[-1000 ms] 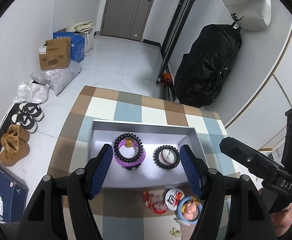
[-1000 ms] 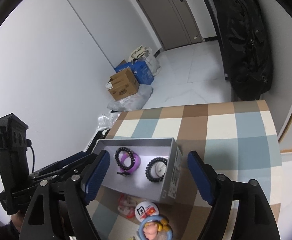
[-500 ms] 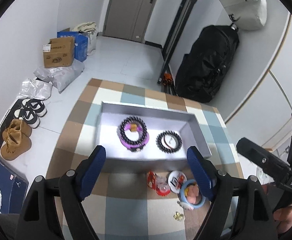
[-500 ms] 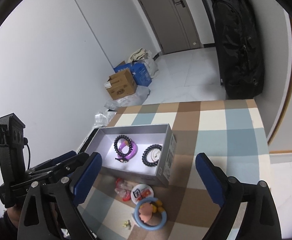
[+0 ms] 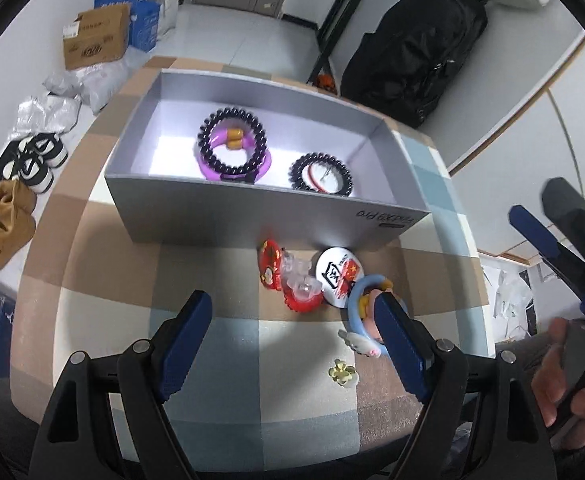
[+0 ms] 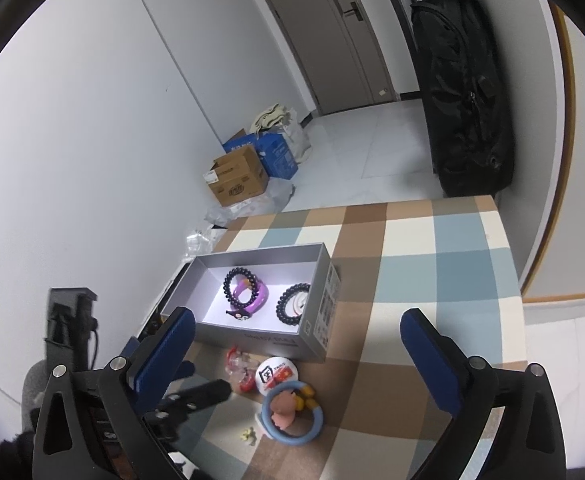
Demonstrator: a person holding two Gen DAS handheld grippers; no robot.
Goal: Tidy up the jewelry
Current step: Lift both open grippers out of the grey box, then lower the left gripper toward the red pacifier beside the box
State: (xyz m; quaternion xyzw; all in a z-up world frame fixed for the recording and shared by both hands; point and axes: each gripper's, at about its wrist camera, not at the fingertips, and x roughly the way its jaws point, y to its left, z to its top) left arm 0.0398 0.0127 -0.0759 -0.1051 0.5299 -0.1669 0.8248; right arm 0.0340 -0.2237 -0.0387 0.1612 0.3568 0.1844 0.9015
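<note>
A grey box on the checked table holds a dark bead bracelet on a purple bangle and a second black bead bracelet. In front of the box lie a red ornament, a round badge, a blue ring with a pig charm and a small yellow flower. My left gripper hangs open just over these loose pieces, holding nothing. My right gripper is further back at the right, its jaws opening wide and empty. The right wrist view shows the box and blue ring.
The checked cloth runs to the table's right and far edges. On the floor beyond are cardboard boxes, shoes and a black bag. A hand grips the right tool.
The left gripper has sunk and tilted down from over the box to the loose pieces in front, its jaws wider. The right gripper has drawn back from the box and spread its jaws.
</note>
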